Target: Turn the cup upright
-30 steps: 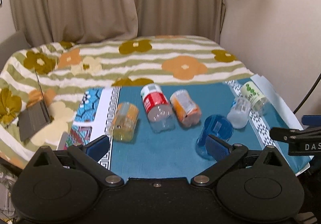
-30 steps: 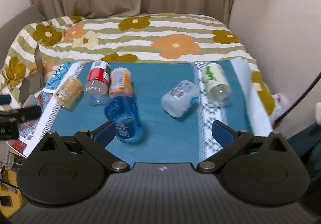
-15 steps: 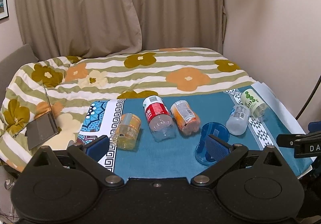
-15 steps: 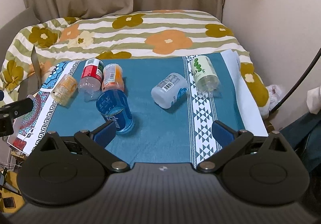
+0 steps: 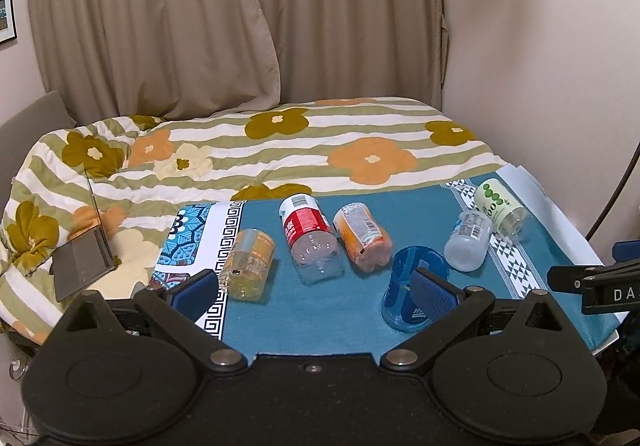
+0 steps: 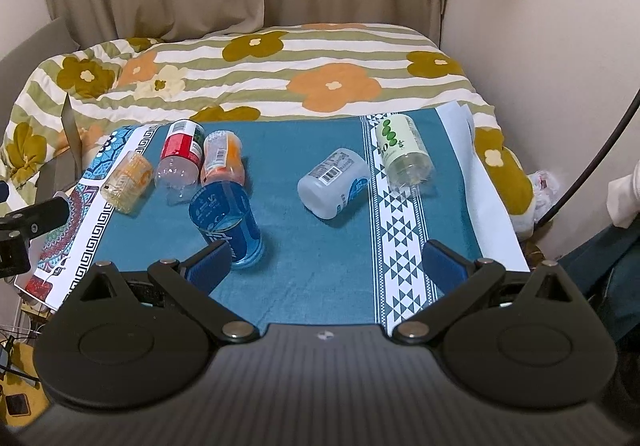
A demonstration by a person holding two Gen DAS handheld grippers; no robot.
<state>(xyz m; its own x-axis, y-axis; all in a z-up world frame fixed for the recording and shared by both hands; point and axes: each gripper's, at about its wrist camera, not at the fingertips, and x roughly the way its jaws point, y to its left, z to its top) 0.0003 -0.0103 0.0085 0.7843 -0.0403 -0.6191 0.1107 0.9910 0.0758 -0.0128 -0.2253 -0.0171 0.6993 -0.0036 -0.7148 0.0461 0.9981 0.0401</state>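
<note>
So over the last second both grippers have pulled up and back from the cloth-covered worktop [image 6: 320, 286]; a second ago the cups filled far more of each view, now there's a lot more curtain and wall. None of the cups has budged. My read: this is lining up, no contact yet, nothing flipped.

The left gripper [image 5: 312, 286] has its fingers spread wide with nothing between them, and the right gripper [image 6: 326, 260] is the same, wide apart and empty. Both hover off the near edge.

Count: six cups, all lying on their sides.
- one yellowish cup [image 6: 127, 182] near the left edge, on the patterned border
- one red-label cup [image 6: 181, 156] and one orange cup [image 6: 223, 158] side by side, touching or nearly, toward the far left corner
- one blue cup [image 6: 226, 220] closest to the near edge, just past the right gripper's left finger
- one clear white cup [image 6: 334, 182] about mid-worktop
- one green-dot cup [image 6: 404, 150] on the triangle stripe toward the right edge

The blue one looks like the likely target, but I can't tell for sure.
</note>
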